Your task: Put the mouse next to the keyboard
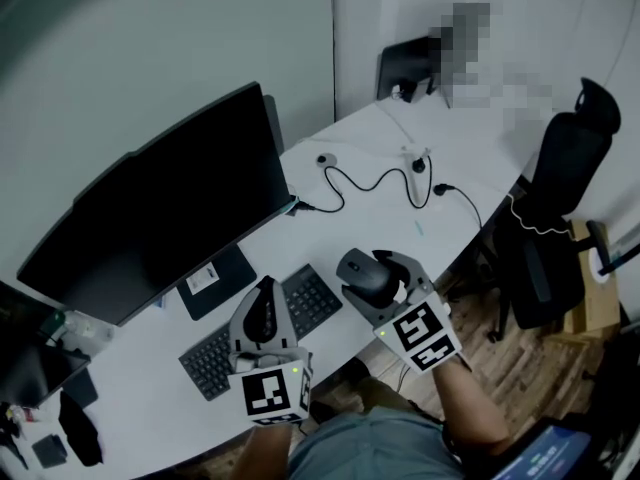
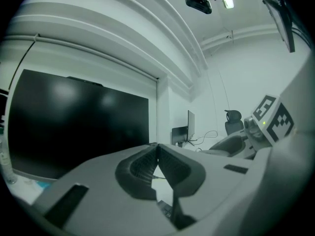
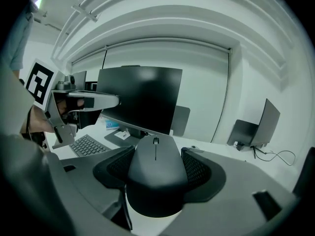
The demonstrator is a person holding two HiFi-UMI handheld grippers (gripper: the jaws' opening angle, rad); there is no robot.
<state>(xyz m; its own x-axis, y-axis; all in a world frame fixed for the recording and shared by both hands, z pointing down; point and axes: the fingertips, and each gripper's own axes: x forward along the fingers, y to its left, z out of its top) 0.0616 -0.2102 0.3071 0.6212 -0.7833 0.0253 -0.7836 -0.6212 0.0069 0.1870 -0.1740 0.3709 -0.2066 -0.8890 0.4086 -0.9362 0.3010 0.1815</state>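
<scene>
The right gripper (image 3: pixel 157 155) is closed on the mouse (image 1: pixel 364 272). Its two jaws press against the mouse's left and right sides, and the scroll wheel points away from the person. In the head view the mouse sits just beyond the right end of the keyboard (image 1: pixel 312 303), close to the front edge of the desk (image 1: pixel 395 213). Whether it touches the desk surface cannot be told.

The left gripper (image 1: pixel 265 293) is over the middle of the keyboard. Its jaws are closed tip to tip with nothing between them, and it points toward the monitor (image 1: pixel 160 208) standing behind the keyboard. The monitor's flat foot lies just behind the keyboard's far edge.

Farther back from the keyboard, toward the wall, a black cable (image 1: pixel 370 180) loops across the desk. A dark office chair (image 1: pixel 565 198) stands well to the right of the keyboard, off the desk's curved end. Each gripper's marker cube faces up toward the head camera.
</scene>
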